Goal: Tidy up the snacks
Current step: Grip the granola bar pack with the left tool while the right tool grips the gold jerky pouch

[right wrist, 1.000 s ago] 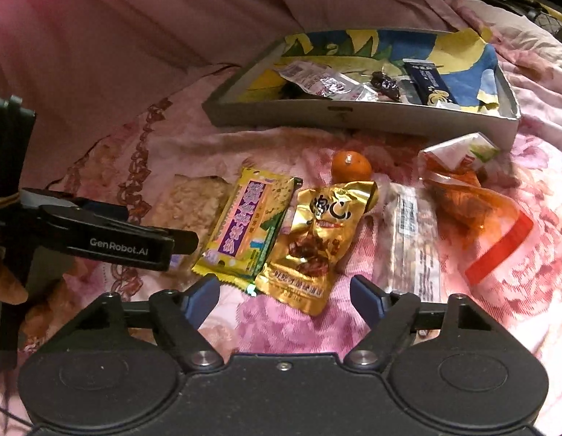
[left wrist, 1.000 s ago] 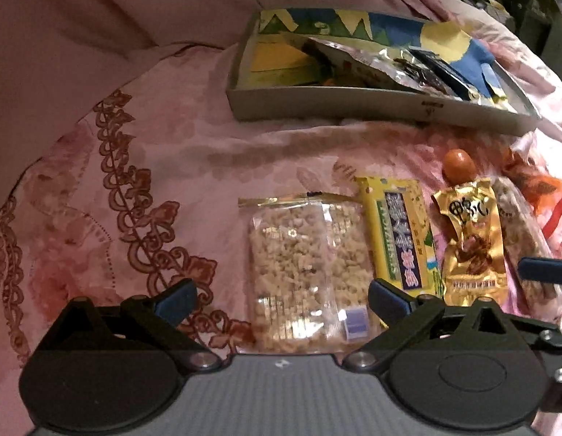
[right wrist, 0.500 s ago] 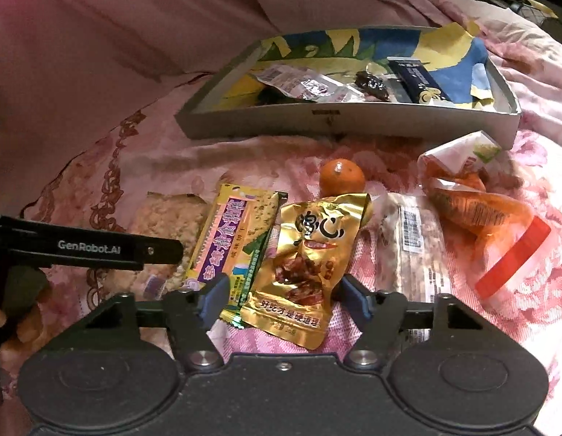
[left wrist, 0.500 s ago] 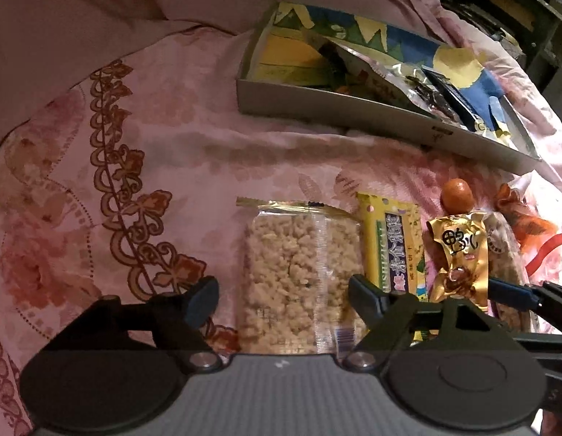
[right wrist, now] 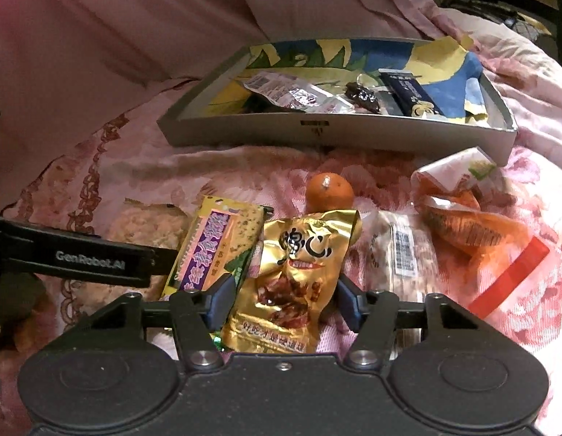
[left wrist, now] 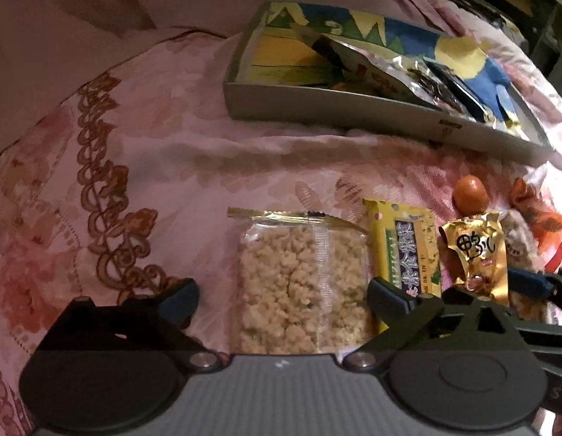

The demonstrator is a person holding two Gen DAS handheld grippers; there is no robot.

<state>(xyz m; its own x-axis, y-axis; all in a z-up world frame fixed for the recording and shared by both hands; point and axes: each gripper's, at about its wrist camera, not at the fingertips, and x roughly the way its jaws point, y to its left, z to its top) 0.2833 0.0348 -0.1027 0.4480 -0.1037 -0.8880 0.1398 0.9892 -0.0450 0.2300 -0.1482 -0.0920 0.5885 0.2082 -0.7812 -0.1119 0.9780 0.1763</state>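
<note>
A row of snacks lies on the pink bedspread. My left gripper (left wrist: 282,298) is open, its fingers on either side of a clear bag of beige crumble (left wrist: 302,283). My right gripper (right wrist: 286,299) is open but narrowed, its fingers straddling the lower part of a gold packet (right wrist: 295,283), which also shows in the left wrist view (left wrist: 477,258). A yellow-purple packet (right wrist: 215,250) lies between them. Farther back sits a grey tray (right wrist: 317,134) with several snacks on patterned paper.
A small orange (right wrist: 330,190) lies behind the gold packet. A clear barcode packet (right wrist: 401,254) and an orange-red bag (right wrist: 470,225) lie to the right. Pink bedding rises behind the tray (left wrist: 317,101). Dark furniture (left wrist: 517,3) stands at the far right.
My right gripper has moved down onto the gold packet and its fingers have closed in around it. My left gripper stays over the crumble bag, open.
</note>
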